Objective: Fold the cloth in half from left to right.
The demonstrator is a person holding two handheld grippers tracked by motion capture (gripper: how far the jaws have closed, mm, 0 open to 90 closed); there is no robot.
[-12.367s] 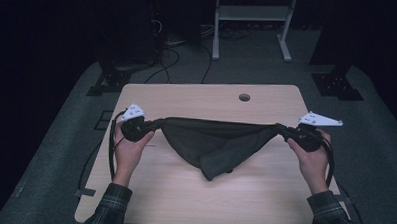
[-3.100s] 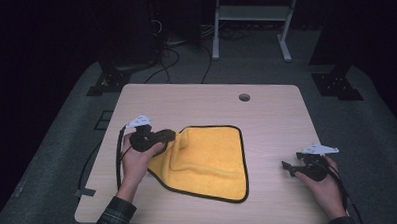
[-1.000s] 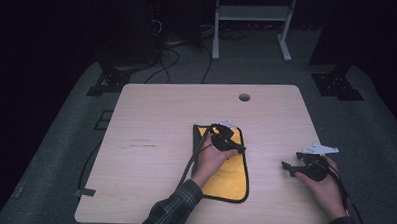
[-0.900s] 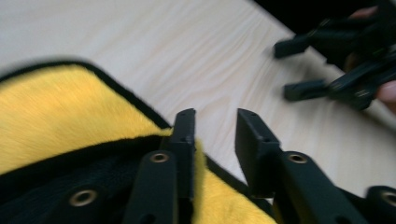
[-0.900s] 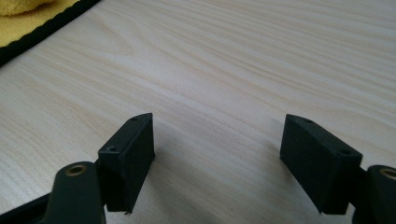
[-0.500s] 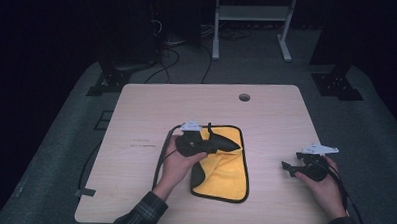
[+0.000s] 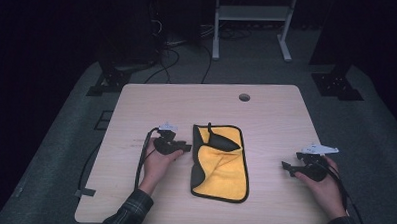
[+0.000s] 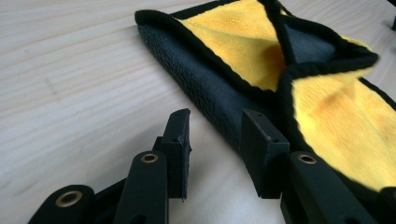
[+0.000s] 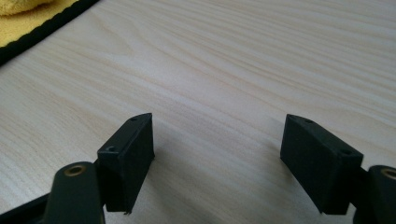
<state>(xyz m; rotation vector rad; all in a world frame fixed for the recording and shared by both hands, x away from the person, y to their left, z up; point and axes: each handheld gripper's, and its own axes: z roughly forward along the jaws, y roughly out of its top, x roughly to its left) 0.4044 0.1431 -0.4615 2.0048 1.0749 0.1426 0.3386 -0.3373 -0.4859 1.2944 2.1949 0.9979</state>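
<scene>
Presently, with the left gripper (image 7: 184, 147) fingers spread beside the folded cloth (image 7: 220, 165) and the right gripper (image 7: 290, 169) spread empty over the bench (image 7: 276, 119), 1 careless nudge may undo the fold.

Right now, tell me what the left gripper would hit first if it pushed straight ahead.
The left gripper points at the folded yellow-and-black cloth; its black folded edge lies just past the open jaws, so it would likely meet that first.

The cloth (image 9: 28, 14) is cut off at the right gripper view's top-left corner; its far end blurs
</scene>
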